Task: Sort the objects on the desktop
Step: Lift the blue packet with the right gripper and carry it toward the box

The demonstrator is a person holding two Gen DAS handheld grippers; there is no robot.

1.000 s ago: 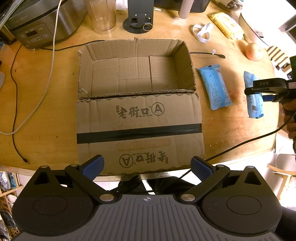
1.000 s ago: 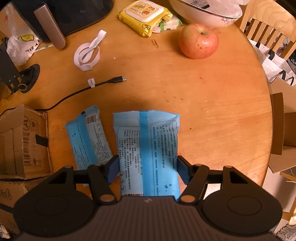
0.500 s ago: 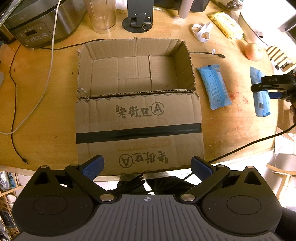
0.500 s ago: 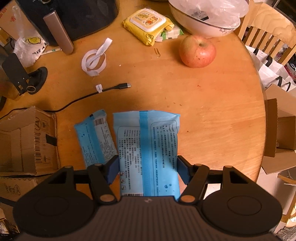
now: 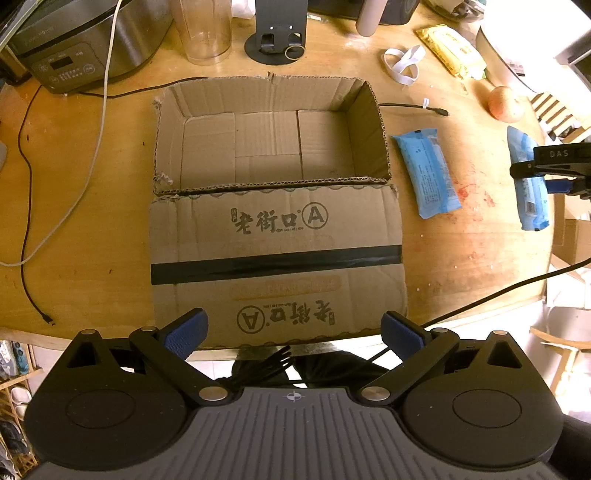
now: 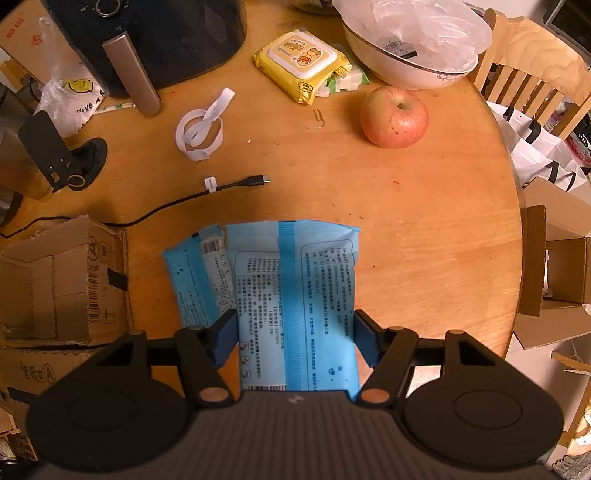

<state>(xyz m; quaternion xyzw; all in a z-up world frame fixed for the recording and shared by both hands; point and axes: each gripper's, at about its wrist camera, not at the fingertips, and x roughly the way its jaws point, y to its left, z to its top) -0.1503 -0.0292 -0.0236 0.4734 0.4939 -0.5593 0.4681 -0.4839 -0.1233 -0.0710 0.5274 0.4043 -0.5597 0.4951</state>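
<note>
My right gripper [image 6: 295, 338] is shut on a blue wipes packet [image 6: 295, 288], its blue pads pressing both long sides, and the packet hangs above the wooden table [image 6: 424, 229]. In the left wrist view that held packet [image 5: 530, 199] and the right gripper [image 5: 554, 168] show at the far right edge. A second blue packet [image 5: 424, 171] lies flat on the table just right of the open cardboard box [image 5: 269, 144]; it also shows as a second blue packet [image 6: 201, 273] left of the held one. My left gripper [image 5: 293, 332] hovers open and empty over the box's folded-out flap [image 5: 275, 254].
An apple [image 6: 394, 117], a yellow wipes pack [image 6: 303, 62], a white bowl [image 6: 410, 62], a white strap loop [image 6: 201, 129] and a black USB cable [image 6: 236, 184] lie at the back. A rice cooker [image 5: 74, 44] and a clear cup [image 5: 203, 29] stand behind the box. Chair [image 6: 532, 66] at right.
My right gripper has risen with the blue packet, so the table looks smaller and farther below it. The left gripper has not moved.
</note>
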